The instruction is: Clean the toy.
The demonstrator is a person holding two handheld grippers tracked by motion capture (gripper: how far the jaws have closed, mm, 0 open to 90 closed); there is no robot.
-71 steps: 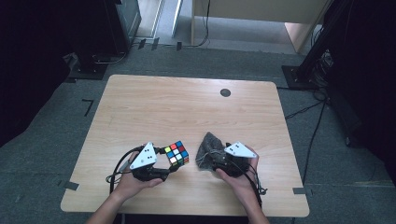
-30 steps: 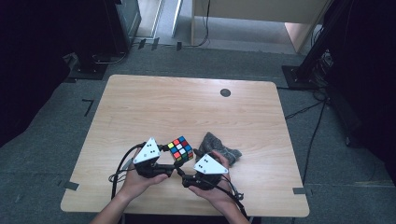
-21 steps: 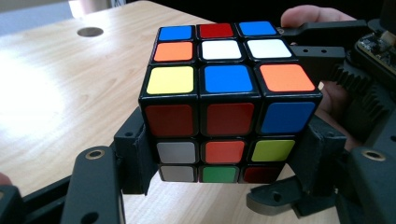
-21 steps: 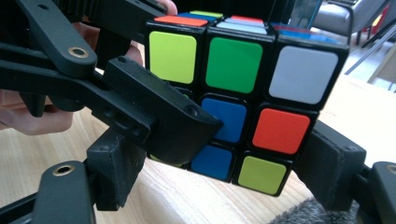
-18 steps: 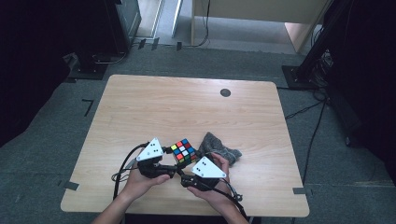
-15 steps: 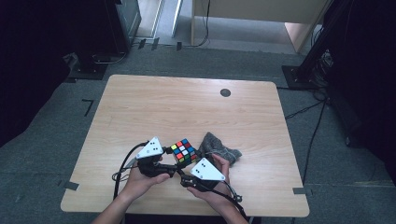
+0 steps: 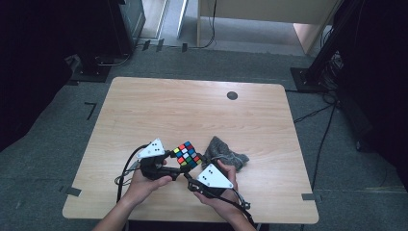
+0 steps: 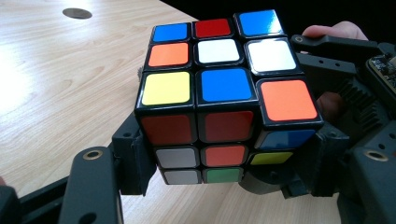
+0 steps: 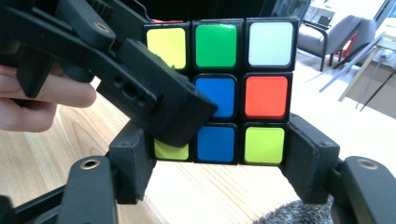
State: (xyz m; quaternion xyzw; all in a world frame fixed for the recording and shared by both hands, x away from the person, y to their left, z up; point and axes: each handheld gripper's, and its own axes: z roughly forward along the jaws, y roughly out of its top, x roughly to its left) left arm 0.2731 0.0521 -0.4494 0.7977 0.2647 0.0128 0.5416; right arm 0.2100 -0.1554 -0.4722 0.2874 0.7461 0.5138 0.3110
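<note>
A scrambled Rubik's cube (image 7: 187,155) is held just above the front of the wooden table (image 7: 192,110). My left gripper (image 7: 174,166) is shut on it, its pads pressing the cube (image 8: 219,102) on two opposite sides of the lower layers. My right gripper (image 7: 192,179) comes in from the lower right. Its jaws have just been closing with the cube (image 9: 233,88) between them, and both pads now sit against the bottom row. In the right gripper view one black left-gripper finger (image 9: 154,102) crosses over the cube's left column.
A crumpled grey cloth (image 7: 226,155) lies on the table right behind my right hand. A small dark round mark (image 7: 232,95) sits near the far edge. Dark equipment stands and cables surround the table on the floor.
My right gripper left the grey cloth, swung left to the cube, and its jaws narrowed around it. The left gripper carried the cube slightly to the right.
</note>
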